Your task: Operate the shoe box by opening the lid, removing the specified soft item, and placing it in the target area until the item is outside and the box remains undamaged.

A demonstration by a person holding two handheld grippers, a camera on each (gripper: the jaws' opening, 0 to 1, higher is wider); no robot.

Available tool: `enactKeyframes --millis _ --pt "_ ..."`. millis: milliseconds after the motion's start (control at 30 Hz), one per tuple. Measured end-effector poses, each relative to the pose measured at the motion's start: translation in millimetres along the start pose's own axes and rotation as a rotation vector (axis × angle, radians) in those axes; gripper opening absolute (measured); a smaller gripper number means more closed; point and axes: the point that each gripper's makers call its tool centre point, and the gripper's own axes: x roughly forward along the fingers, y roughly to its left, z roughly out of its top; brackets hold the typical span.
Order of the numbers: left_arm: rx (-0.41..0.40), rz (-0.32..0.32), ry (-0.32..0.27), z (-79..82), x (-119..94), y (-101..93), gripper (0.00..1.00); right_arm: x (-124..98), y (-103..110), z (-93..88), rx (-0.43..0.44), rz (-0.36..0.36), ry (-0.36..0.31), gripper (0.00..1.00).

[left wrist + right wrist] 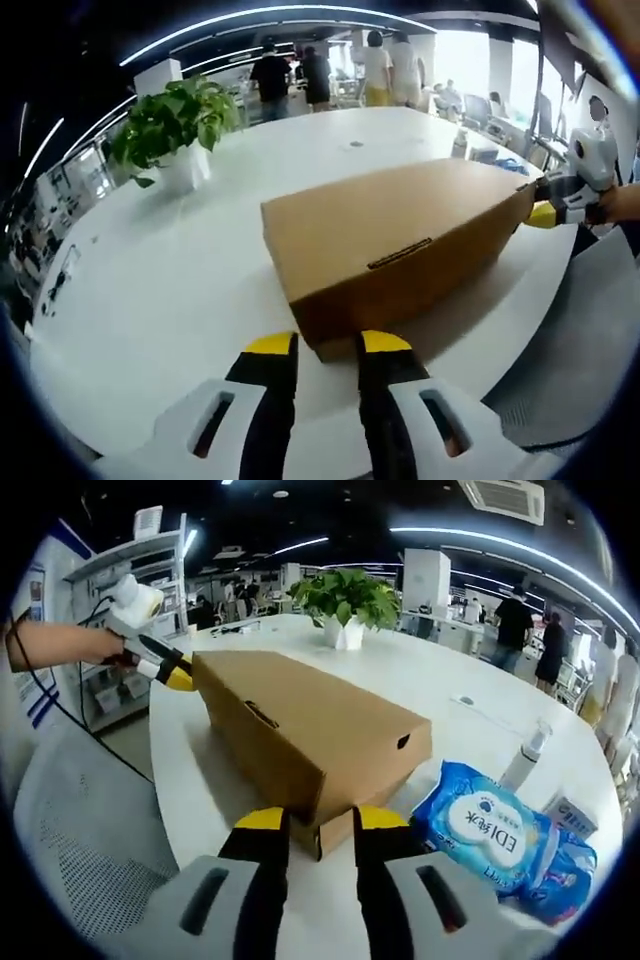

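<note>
A closed brown cardboard shoe box (400, 250) lies on the white table (150, 300), its lid down. My left gripper (328, 345) stands open at the box's near corner, which sits in the gap between its yellow-tipped jaws. At the box's far end, my right gripper (548, 212), held by a hand, touches the cardboard. In the right gripper view the same box (300, 730) runs away from me, and my right gripper (320, 820) is open around its near corner. My left gripper (172, 673) meets the far corner. The box's contents are hidden.
A potted plant (175, 125) stands on the table behind the box. A blue wet-wipes pack (485, 830), a spray bottle (525, 755) and a small packet (570, 815) lie beside the box. A grey mesh chair (90, 820) sits at the table edge. People stand far back.
</note>
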Motion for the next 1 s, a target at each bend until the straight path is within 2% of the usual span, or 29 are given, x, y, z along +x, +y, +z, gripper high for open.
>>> enactKeyframes --millis 200,333,433,600,767,900,1000 --pt "0.001 -0.012 0.019 -7.8 3 -1.1 0.22 2 1 -8.5 0.005 0.009 0.027 0.24" --pt "0.008 -0.019 0.027 -10.2 1 -1.9 0.26 -2 2 -9.4 0.001 0.013 0.034 0.26" --pt "0.02 -0.036 0.008 -5.6 -5 -4.0 0.3 -6 1 -6.0 0.003 0.01 0.025 0.27" --pt "0.031 -0.063 -0.03 6.7 -8 -5.4 0.31 -9 1 6.0 0.0 0.02 -0.002 0.28" --pt "0.056 -0.08 -0.032 11.2 -5 -5.6 0.31 -5 1 16.0 -0.004 0.026 -0.017 0.29" --pt "0.089 -0.092 -0.016 9.0 0 -7.4 0.32 0 0 13.8 0.001 0.027 -0.002 0.29" --pt "0.079 -0.092 -0.011 7.5 1 -6.7 0.31 2 0 10.7 0.015 0.024 0.007 0.29"
